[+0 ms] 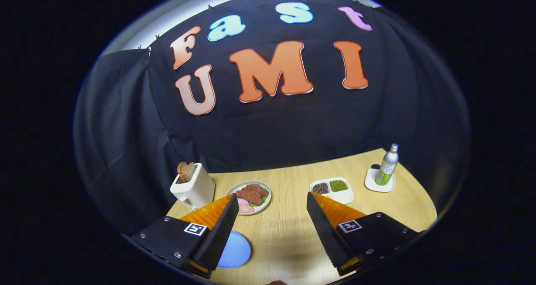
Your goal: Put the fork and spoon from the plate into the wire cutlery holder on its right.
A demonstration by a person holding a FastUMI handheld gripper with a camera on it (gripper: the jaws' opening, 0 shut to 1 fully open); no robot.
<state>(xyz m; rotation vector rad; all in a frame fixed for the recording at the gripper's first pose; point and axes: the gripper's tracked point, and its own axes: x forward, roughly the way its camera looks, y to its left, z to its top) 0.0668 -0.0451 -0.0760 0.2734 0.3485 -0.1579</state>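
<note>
Pale wood-grain counter (289, 230) runs up to the black cloth wall, and the gripper (272, 211) hangs above it with its two orange, black-padded fingers (222, 230) spread wide and released, nothing between them but bare wood.

Taking the round white plate (264, 193) just beyond the fingertips as the landmark: it carries brown meat pieces with pink slices and a bit of green leaf. I cannot make out a fork or spoon on it; at this size I would not trust the view either way. Beside it on one side stands a white toaster (193, 188) with brown bread slices upright in its slots. On the plate's other side lies a white divided tray (342, 197), dark brown grains in one compartment, green ones in another. Beyond that tray, farther from the plate, a silver-and-green bottle (387, 165) stands upright on a small white square dish (370, 183). Nearer than the plate, partly under one finger, lies a light blue round disc (238, 249).
</note>
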